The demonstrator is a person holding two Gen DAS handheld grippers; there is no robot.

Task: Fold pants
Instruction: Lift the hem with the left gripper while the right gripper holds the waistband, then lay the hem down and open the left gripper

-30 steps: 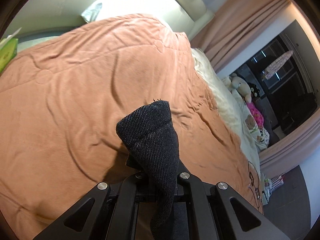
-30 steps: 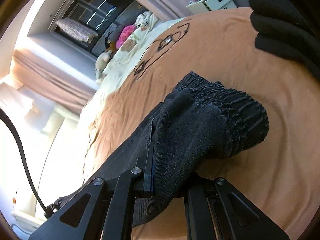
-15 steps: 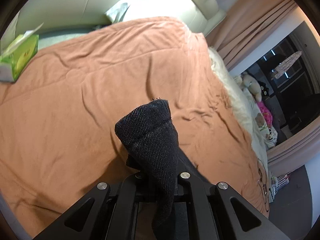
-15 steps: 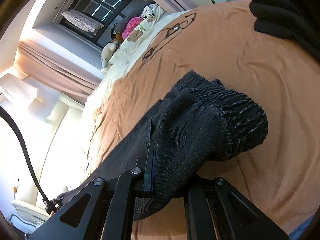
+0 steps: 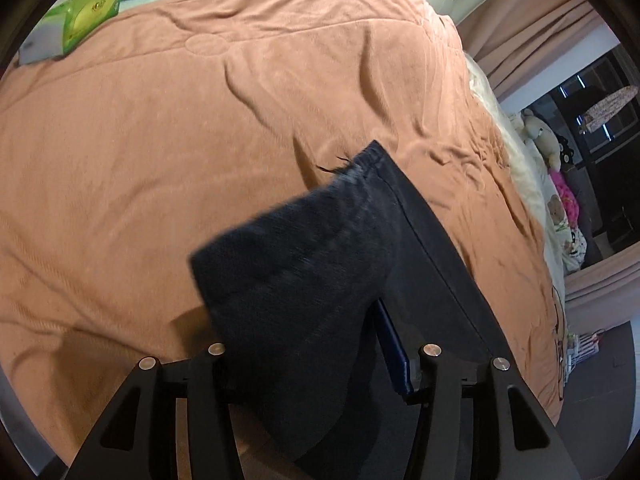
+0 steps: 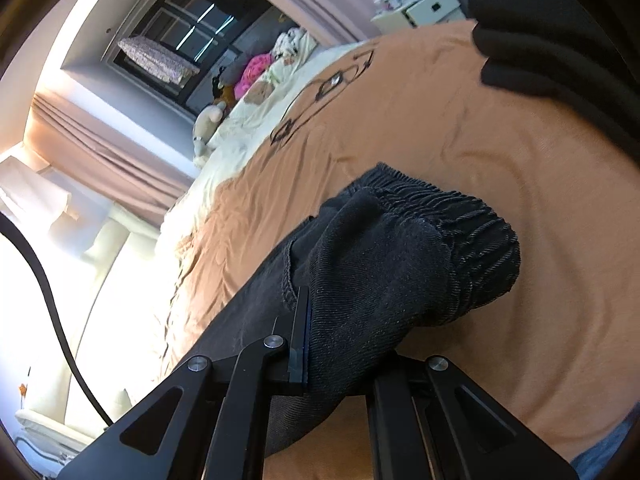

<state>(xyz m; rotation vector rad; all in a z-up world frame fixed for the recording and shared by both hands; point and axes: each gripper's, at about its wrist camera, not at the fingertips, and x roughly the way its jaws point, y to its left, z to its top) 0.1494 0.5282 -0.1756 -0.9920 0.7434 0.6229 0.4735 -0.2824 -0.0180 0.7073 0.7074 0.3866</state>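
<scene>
Left wrist view: the left gripper (image 5: 320, 354) has its jaws spread and opening. The hem end of the dark charcoal denim pants (image 5: 304, 264) hangs loose between them; the pads no longer press on it. Blue pad of the right-hand finger (image 5: 394, 354) is exposed, cloth draped across its tip. The leg end fans out from the claw toward the far right, its frayed corner lying on the orange-brown quilted bedspread (image 5: 160, 140). Cloth is motion-blurred. A green tissue box (image 5: 86, 16) sits at the far left edge of the bed.

Right wrist view: the right gripper (image 6: 340, 354) is pressed together, pinching a bunched fold of the pants (image 6: 380, 264) just below the gathered elastic waistband (image 6: 472, 232), which bulges to the far right of the claw. The rest of the garment trails left along the bedspread (image 6: 520, 168). Dark folded clothing (image 6: 540, 48) lies at the far right.
</scene>
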